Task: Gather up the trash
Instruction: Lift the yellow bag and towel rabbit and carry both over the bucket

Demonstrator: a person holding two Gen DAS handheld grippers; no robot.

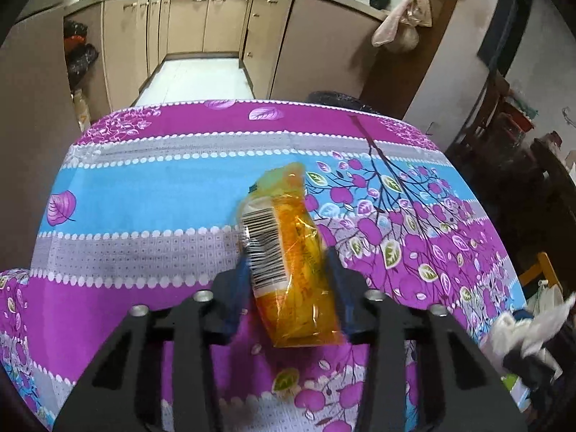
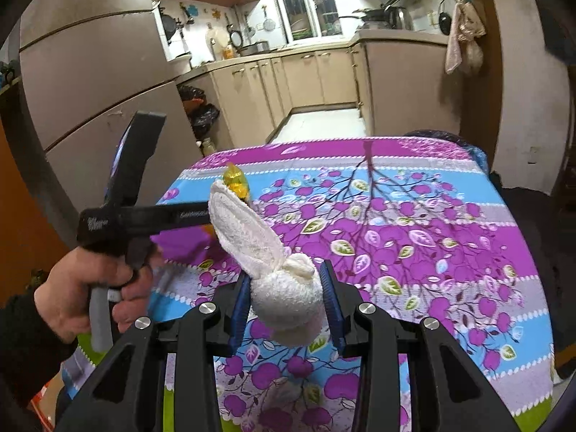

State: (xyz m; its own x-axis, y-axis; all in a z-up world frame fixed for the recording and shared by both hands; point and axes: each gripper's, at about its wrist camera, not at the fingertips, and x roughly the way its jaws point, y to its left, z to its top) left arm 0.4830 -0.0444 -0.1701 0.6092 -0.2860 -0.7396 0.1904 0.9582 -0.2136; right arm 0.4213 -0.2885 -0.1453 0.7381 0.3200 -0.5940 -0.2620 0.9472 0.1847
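The left gripper (image 1: pixel 288 270) is clamped on an orange plastic wrapper (image 1: pixel 288 252), its blue pads pressing both sides of the packet; the left wrist view shows the white barcode label on the wrapper and its far end sticking out over the flowered tablecloth (image 1: pixel 144 198). From the right wrist view only a small yellow-orange tip of that wrapper (image 2: pixel 235 180) shows, peeking out behind a white tissue; that view instead shows the left gripper (image 2: pixel 216 212) from the side, with a person's hand (image 2: pixel 90 288) around its handle and a dark sleeve at the wrist. The right gripper (image 2: pixel 288 295) is closed on the crumpled white tissue (image 2: pixel 284 288), a long flap of which rises up and to the left. The left wrist view catches that tissue (image 1: pixel 522 327) only as a blurred white shape at its lower right edge. Both views look across the table toward beige kitchen cabinets (image 1: pixel 187 25).
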